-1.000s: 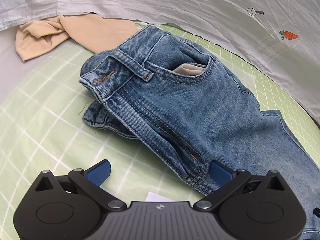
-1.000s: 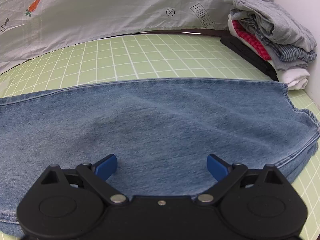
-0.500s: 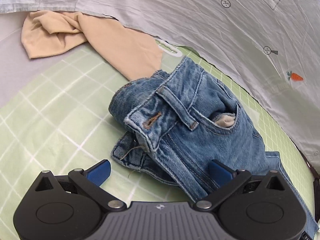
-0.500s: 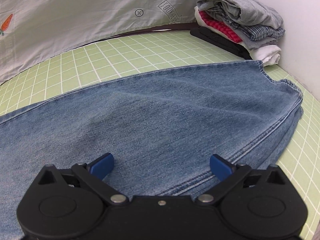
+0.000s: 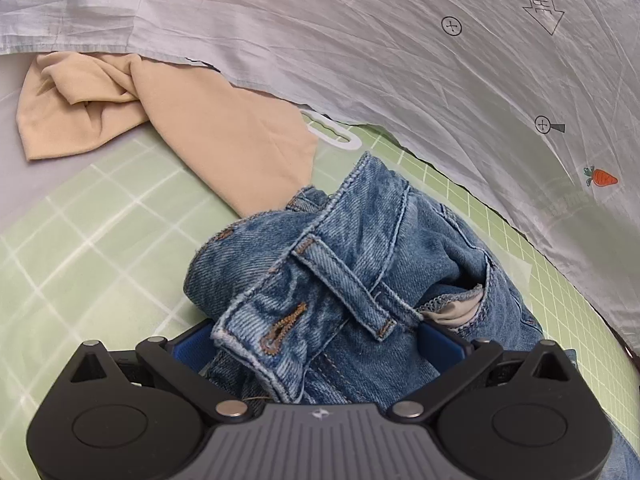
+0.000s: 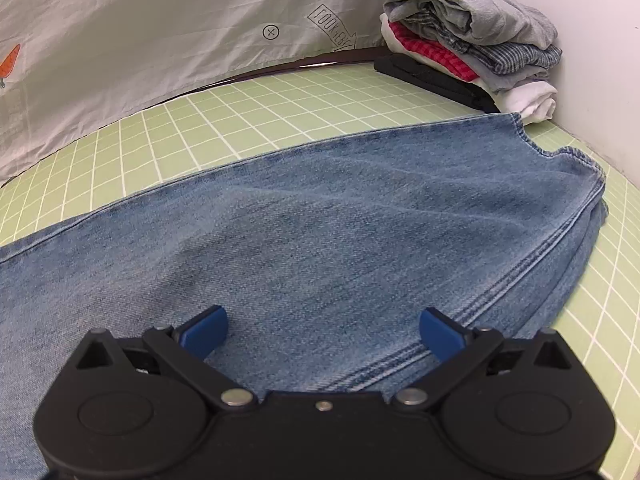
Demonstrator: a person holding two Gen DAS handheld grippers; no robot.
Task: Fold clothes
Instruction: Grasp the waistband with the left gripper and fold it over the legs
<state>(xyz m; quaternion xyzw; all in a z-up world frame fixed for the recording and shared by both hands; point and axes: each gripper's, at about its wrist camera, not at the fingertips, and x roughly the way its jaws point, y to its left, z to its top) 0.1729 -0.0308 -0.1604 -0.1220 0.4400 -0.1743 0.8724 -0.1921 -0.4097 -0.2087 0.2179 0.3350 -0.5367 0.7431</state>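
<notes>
Jeans [image 5: 360,280] bunch at the waistband between the left hand-held gripper's [image 5: 316,340] spread fingers; closing may catch one layer. Right hand-held gripper [image 6: 322,330] hovers released over the leg.

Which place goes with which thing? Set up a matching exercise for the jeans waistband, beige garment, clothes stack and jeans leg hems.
Things:
1. jeans waistband
2. beige garment
3. clothes stack
4. jeans leg hems

Places:
A. by the white wall
B. partly under the grey printed sheet
C. between the left gripper jaws
D. just before the clothes stack

Pairs: 1-C, 2-B, 3-A, 4-D
</notes>
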